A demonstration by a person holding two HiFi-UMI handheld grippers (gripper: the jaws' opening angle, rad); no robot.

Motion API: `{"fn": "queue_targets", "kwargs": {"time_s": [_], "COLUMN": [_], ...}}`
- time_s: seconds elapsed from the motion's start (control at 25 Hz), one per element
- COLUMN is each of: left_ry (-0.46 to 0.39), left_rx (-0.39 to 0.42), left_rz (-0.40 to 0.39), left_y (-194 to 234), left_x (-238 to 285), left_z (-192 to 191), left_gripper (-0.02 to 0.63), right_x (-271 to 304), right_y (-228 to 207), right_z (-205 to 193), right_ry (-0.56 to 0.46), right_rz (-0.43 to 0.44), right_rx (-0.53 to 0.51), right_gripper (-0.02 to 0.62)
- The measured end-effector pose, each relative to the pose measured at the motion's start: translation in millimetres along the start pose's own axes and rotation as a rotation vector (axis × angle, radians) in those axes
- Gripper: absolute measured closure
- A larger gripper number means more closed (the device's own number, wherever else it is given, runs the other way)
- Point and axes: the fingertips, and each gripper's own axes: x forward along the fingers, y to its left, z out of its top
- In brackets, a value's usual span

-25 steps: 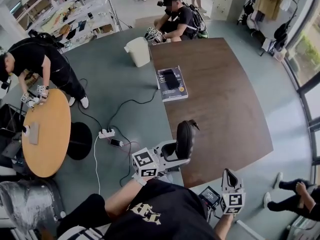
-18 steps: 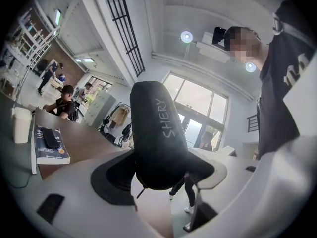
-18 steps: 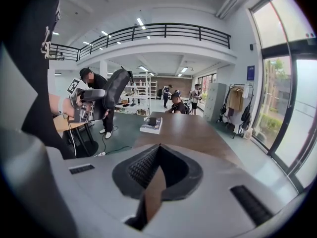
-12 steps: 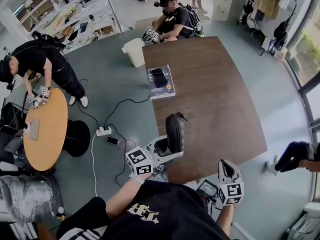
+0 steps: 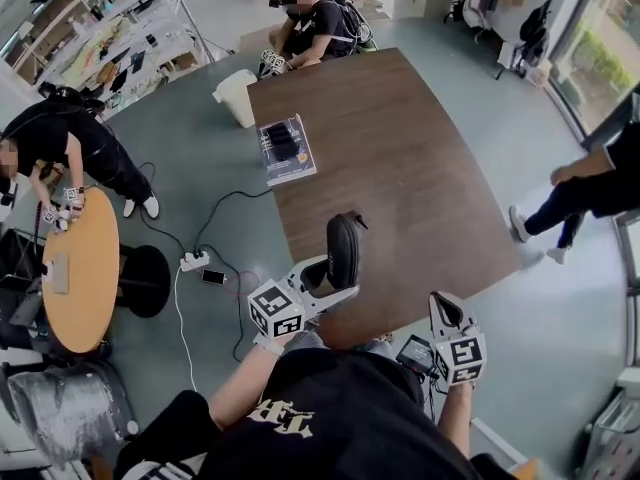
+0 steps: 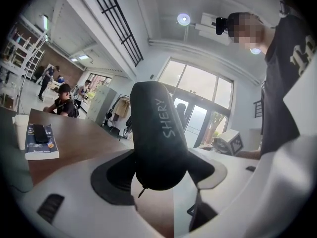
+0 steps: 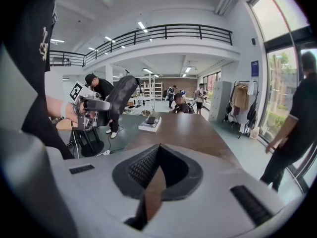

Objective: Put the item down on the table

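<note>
Closest to you, your right gripper point(image 5: 441, 313) hangs low by your hip, off the table's near corner. Its 2 jaws are brought together at the tips with nothing between them. In the right gripper view only the bare wooden top shows past them. Leave it parked there; this step needs 1 tool only.

Just ahead, your left gripper point(image 6: 159, 168) is clamped on the lower end of the black zipped case point(image 6: 157, 133). The jaws are spread only as wide as the case's body, and the case stands up and away from them like a paddle. Your left forearm reaches forward from your chest, wrist turned so the marker cube faces up and the jaws point ahead and slightly right.

From the head view the case point(image 5: 343, 251) hovers over the near left part of the brown table point(image 5: 420, 168), close to its left edge, and it looks clear of the wood. I judge the put-down is not yet done.

To do it well, carry the case a little further in from that edge. Then roll your wrist so its long side turns down toward the top rather than its rounded end, which would likely topple. Lower until the case bears on the wood. Only then part the jaws, and draw straight back along their line so they do not drag it.

Further up the table lies a book point(image 5: 286, 150) with a dark object on it, well apart from your spot. Beyond it a white bin point(image 5: 233, 96) stands on the floor, and a seated person point(image 5: 312, 26) works at the far end.
</note>
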Motion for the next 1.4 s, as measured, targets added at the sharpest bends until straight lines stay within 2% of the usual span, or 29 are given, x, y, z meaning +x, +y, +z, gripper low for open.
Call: {"fn": "queue_targets", "kwargs": {"time_s": [0.72,1.24,1.4], "left_ry": [0.393,0.626,0.677], "left_rx": [0.104,0.127,0.085], "left_rz": [-0.037,-0.083,-0.087], "left_y": [38,53,56], "left_x": [39,43,44], "left_z": [-96,-177,-200], "left_gripper": [0.284,0.284,0.284], "right_x": [-50,-76,-80], "right_y": [-18,-19,-20], "right_z": [-41,-59,-64], "right_ry": [0.031,0.042,0.048], "right_rz": [-0.151,-0.230,-0.241], "right_rx": [0.090,0.133,0.140], "right_gripper": [0.607,0.606,0.607]}}
